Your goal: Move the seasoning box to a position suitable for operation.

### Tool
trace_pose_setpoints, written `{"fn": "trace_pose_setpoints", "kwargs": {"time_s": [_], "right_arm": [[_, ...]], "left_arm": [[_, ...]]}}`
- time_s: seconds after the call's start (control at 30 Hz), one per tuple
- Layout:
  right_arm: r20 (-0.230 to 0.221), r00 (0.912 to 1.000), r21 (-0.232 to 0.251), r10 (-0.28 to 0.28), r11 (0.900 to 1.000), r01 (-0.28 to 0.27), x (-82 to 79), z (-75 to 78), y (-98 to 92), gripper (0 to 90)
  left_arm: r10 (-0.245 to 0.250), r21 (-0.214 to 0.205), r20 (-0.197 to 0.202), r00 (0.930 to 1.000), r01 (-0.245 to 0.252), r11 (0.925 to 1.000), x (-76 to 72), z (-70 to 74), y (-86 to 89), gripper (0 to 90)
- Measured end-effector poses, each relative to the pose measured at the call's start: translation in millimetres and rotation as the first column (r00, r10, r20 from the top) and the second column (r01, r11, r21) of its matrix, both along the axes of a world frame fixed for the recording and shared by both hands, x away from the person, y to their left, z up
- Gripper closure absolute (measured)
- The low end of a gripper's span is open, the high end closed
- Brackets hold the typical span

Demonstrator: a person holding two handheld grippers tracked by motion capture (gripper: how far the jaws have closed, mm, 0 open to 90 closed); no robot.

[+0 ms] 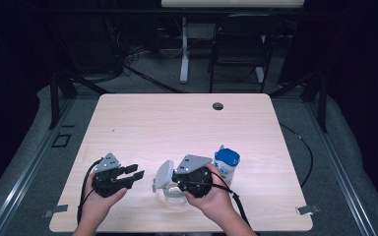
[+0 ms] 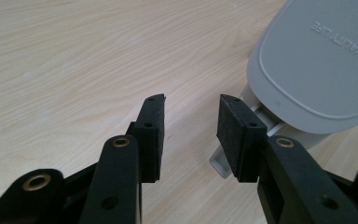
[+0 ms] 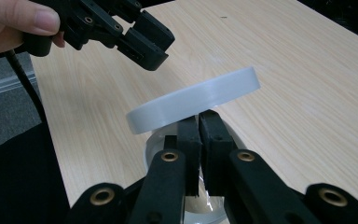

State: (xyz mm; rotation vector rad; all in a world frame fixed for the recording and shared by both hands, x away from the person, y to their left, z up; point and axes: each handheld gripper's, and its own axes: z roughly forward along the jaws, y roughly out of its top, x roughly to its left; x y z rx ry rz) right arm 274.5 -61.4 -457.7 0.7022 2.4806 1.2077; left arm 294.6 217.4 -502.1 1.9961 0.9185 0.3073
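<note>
Pale wooden table [image 1: 177, 123] lay bare across its far half. All the work sat near the front edge. Left tongs [image 1: 134, 174] stood apart with nothing between them, pointing level at the grey oval hinged lid [image 1: 163, 175], just short of it. Right tongs [image 3: 198, 140] were pinched narrow at the rim of the clear round container [image 1: 173, 195], under the raised lid. Blue-capped white bottle [image 1: 226, 164] stood just beside the right hand [image 1: 215, 196].

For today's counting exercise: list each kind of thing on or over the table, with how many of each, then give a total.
Grippers: 2, left gripper and right gripper
Clear containers with a raised grey lid: 1
Bottles with a blue cap: 1
Total: 4
</note>
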Motion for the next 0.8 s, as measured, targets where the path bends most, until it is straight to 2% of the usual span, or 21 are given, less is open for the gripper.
{"fn": "trace_pose_setpoints", "kwargs": {"time_s": [0.13, 0.4, 0.8], "right_arm": [[0.002, 1.0000, -0.003, 0.005, 1.0000, -0.005, 0.3, 1.7, 2.1, 87.8], [0.010, 0.9996, 0.022, 0.025, 0.9994, -0.026, -0.6, 3.8, 8.3, 87.9], [0.006, 0.9981, 0.010, 0.061, 0.9981, -0.061, -2.2, 8.0, 16.6, 87.6]], "left_arm": [[0.008, -0.004, -0.004, 1.0000, -0.008, 1.0000, 0.3, -1.5, 1.0, 61.4], [0.004, -0.003, -0.009, 1.0000, -0.004, 1.0000, 1.4, -4.1, 0.9, 61.4], [-0.002, 0.002, -0.018, 0.9998, 0.002, 1.0000, 2.0, -6.7, -1.3, 61.5]]}}
